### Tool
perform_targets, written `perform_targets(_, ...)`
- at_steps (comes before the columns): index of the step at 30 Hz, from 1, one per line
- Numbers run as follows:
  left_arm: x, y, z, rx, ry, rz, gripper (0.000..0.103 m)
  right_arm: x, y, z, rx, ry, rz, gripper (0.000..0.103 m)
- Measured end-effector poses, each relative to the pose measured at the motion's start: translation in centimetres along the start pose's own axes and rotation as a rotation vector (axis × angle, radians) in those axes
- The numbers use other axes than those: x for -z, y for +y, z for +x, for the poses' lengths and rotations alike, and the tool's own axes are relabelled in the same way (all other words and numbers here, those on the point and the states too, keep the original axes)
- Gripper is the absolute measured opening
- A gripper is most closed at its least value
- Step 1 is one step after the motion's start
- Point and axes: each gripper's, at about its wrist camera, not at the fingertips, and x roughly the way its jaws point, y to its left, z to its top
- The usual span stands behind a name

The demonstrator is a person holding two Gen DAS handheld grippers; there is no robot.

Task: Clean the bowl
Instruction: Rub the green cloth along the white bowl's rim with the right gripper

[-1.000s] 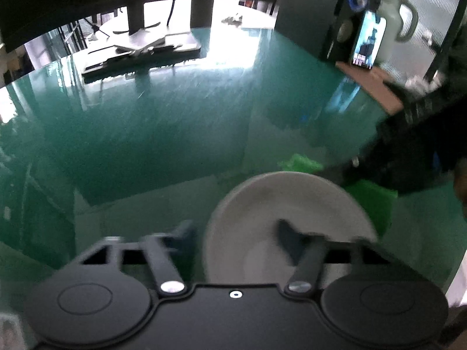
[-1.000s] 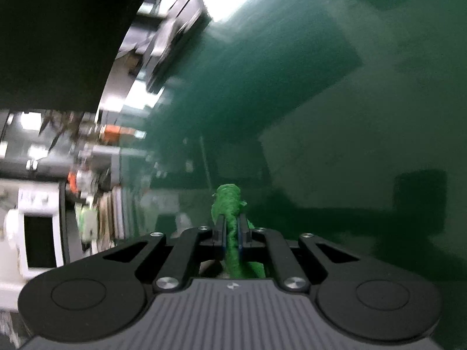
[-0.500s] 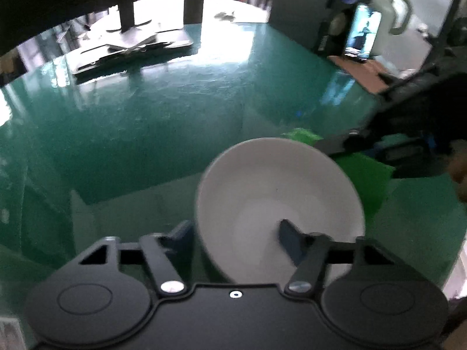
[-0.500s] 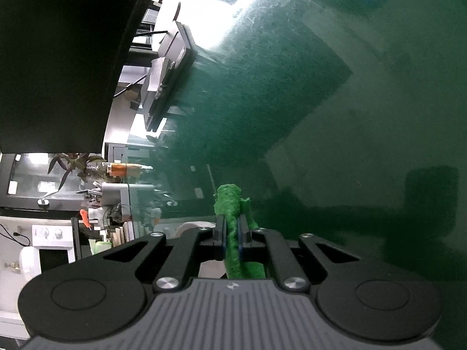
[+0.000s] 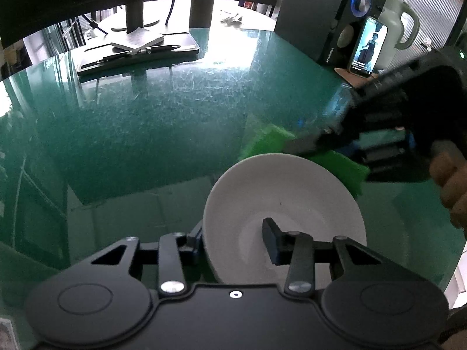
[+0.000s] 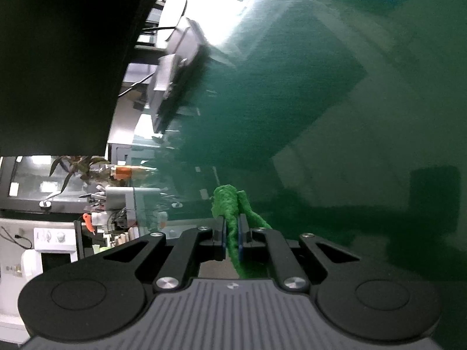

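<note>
One white bowl [image 5: 284, 204] sits tilted over the green worktop [image 5: 151, 122], its rim caught between the fingers of the left gripper [image 5: 233, 233]: one finger lies inside the bowl, the other outside its wall, and the jaws are closing on that rim; the bowl holds nothing apart from that finger, its pale inside bare save for a tiny dark speck; just behind it, one bright green cloth [image 5: 271, 141] hangs from the right gripper [image 5: 318, 141], carried in a person's hand [image 5: 449, 180]; from the right wrist camera, the right gripper [image 6: 232, 240] is pinched tight on the cloth [image 6: 229, 204], a fold of it bunched ahead of the fingertips; at the worktop's far edge stand one lit phone [image 5: 368, 46], one black speaker [image 5: 327, 14] and one pale kettle [image 5: 400, 20]; one notebook [image 5: 137, 39] and one pen [image 5: 151, 49] lie on a dark tray [image 5: 186, 47].
</note>
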Motion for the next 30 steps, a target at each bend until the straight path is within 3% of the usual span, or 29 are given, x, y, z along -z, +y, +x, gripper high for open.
perform_targets(11, -0.2, 0.1, 0.2, 0.005, -0.001, 0.014, 0.041, 0.0, 2.1, 1.9, -0.019, 0.005, -0.038, 0.008)
perform_targets(20, -0.2, 0.0, 0.4, 0.012, -0.007, 0.02, 0.042, 0.2, -0.9, 0.0, 0.009, 0.023, 0.024, 0.008)
perform_targets(30, -0.2, -0.2, 0.4, 0.01, -0.001, 0.034, 0.045, 0.5, 1.4, 1.7, -0.032, 0.012, -0.016, 0.01)
